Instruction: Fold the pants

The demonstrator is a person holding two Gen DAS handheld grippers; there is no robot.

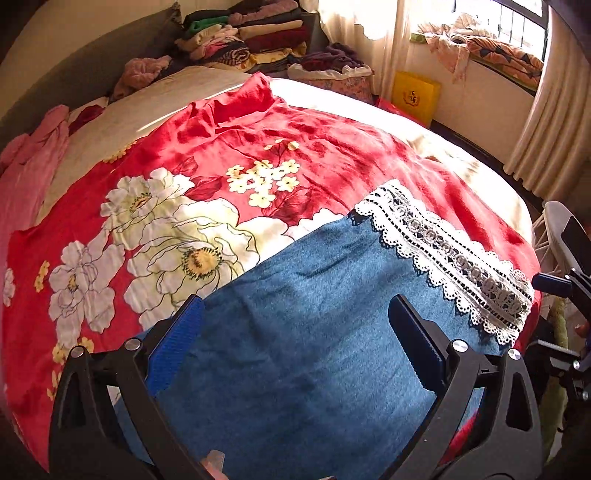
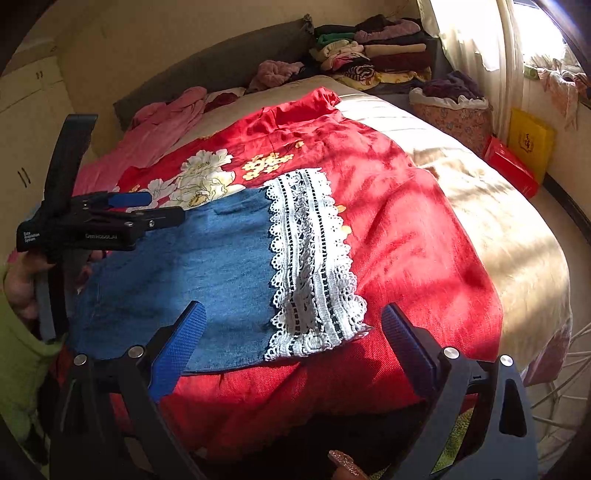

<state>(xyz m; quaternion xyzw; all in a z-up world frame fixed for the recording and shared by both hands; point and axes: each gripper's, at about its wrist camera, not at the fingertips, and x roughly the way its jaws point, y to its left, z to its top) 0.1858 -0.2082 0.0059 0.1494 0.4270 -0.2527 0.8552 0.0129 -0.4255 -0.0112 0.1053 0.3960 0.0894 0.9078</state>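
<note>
We see the blue denim pants with white lace hem (image 2: pixel 207 273) lying flat on the red floral bedspread (image 2: pixel 406 236). Our left gripper (image 1: pixel 295 328) hovers over the denim, fingers wide and empty. Our right gripper (image 2: pixel 293 332) at six o'clock spreads wide over the lace edge, holding nothing.

Sunlight falls across a bed (image 2: pixel 498 229) spread with a red floral sheet (image 2: pixel 406 229). Behind the bed stands a dark headboard (image 2: pixel 207 70) with stacked folded clothes (image 2: pixel 373 51) beside it. Right of the bed hang cream curtains (image 1: pixel 546 122) at a bright window (image 1: pixel 517 18).
</note>
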